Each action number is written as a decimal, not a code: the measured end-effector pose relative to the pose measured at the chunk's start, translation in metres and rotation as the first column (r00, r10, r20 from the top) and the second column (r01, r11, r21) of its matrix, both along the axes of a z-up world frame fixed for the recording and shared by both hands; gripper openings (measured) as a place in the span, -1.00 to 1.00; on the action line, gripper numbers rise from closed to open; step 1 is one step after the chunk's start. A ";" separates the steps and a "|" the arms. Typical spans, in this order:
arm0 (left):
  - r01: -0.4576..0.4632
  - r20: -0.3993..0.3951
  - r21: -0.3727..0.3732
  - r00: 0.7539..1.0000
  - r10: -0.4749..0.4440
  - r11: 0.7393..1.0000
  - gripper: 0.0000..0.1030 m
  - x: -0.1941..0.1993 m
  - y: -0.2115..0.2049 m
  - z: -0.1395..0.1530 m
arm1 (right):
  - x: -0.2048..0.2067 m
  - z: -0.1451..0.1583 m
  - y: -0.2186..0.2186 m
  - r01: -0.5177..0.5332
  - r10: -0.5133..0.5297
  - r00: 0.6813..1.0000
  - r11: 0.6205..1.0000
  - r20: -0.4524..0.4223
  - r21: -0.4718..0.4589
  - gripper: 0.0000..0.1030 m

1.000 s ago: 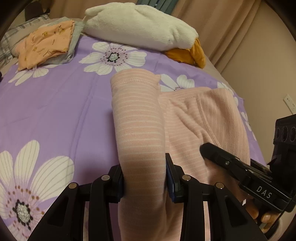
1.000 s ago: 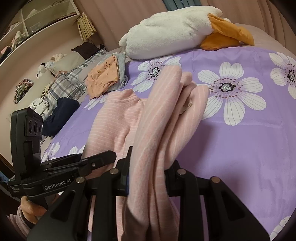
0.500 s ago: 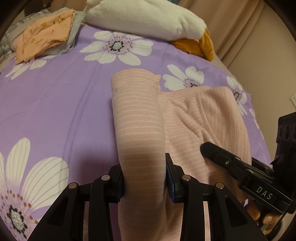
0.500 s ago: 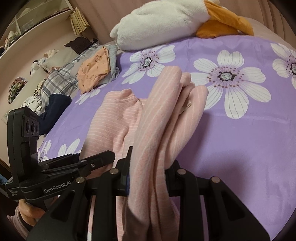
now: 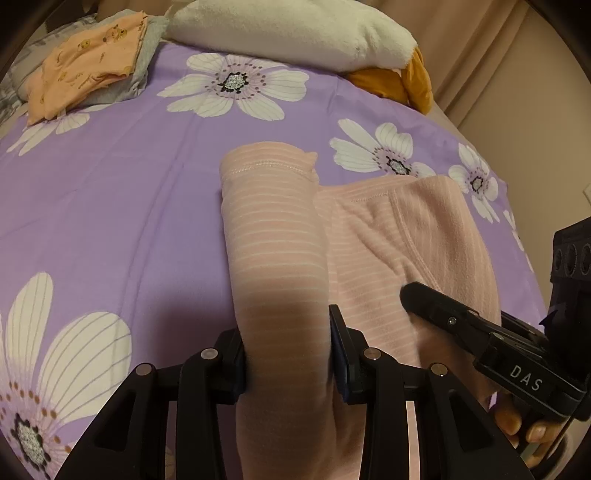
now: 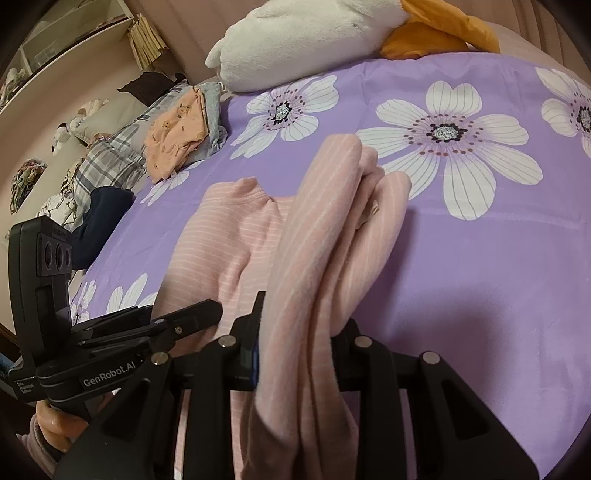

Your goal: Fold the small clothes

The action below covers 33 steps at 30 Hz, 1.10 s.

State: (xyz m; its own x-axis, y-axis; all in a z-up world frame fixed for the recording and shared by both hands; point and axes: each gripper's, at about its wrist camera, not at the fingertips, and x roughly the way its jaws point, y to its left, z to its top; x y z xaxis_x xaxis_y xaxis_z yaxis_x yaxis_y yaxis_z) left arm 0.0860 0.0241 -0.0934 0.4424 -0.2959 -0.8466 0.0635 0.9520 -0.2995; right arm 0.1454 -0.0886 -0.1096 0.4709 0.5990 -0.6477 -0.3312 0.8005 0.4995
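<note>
Both grippers, left (image 5: 286,354) and right (image 6: 297,347), clamp folds of the pink garment (image 5: 373,240), which lies on the bedspread (image 5: 122,206). Open bedspread separates its hem from the plush (image 5: 295,29).

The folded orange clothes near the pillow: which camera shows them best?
The left wrist view. There the orange clothes lie flat and well lit on a grey garment, and the small printed pattern shows. The right wrist view has the same orange clothes smaller, off to the side and seen at more of an angle.
</note>
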 end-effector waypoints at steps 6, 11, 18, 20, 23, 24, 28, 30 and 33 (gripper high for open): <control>0.003 -0.004 -0.002 1.000 -0.003 1.000 -0.29 0.001 0.000 -0.002 | 0.003 -0.008 -0.006 0.013 -0.012 0.999 0.999 -0.034 0.036 -0.41; 0.004 -0.004 0.000 1.000 -0.004 1.000 -0.25 0.001 0.001 -0.002 | 0.005 -0.017 -0.015 0.036 -0.027 0.996 0.994 -0.086 0.101 -0.37; 0.001 -0.005 0.003 1.000 -0.001 1.000 -0.19 0.000 0.001 -0.004 | 0.004 -0.023 -0.023 0.055 -0.034 0.991 0.986 -0.133 0.157 -0.31; 0.000 -0.006 0.003 1.000 0.000 1.000 -0.17 0.000 0.001 -0.004 | 0.004 -0.025 -0.025 0.061 -0.038 0.989 0.984 -0.142 0.166 -0.29; 0.000 -0.006 0.004 1.000 0.000 1.000 -0.17 0.000 0.001 -0.004 | 0.003 -0.025 -0.028 0.069 -0.044 0.988 0.983 -0.147 0.173 -0.29; 0.001 -0.006 0.004 1.000 -0.001 1.000 -0.17 0.000 0.001 -0.004 | 0.004 -0.025 -0.028 0.071 -0.045 0.988 0.982 -0.149 0.174 -0.29; 0.002 -0.005 0.006 1.000 -0.002 1.000 -0.17 -0.001 0.002 -0.004 | 0.004 -0.026 -0.033 0.078 -0.051 0.987 0.981 -0.154 0.178 -0.28; 0.002 -0.004 0.008 1.000 -0.002 1.000 -0.17 -0.001 0.002 -0.005 | 0.004 -0.026 -0.034 0.082 -0.054 0.986 0.980 -0.156 0.179 -0.28; 0.002 -0.004 0.008 1.000 -0.002 1.000 -0.17 -0.002 0.003 -0.004 | 0.005 -0.026 -0.036 0.085 -0.057 0.986 0.981 -0.158 0.176 -0.28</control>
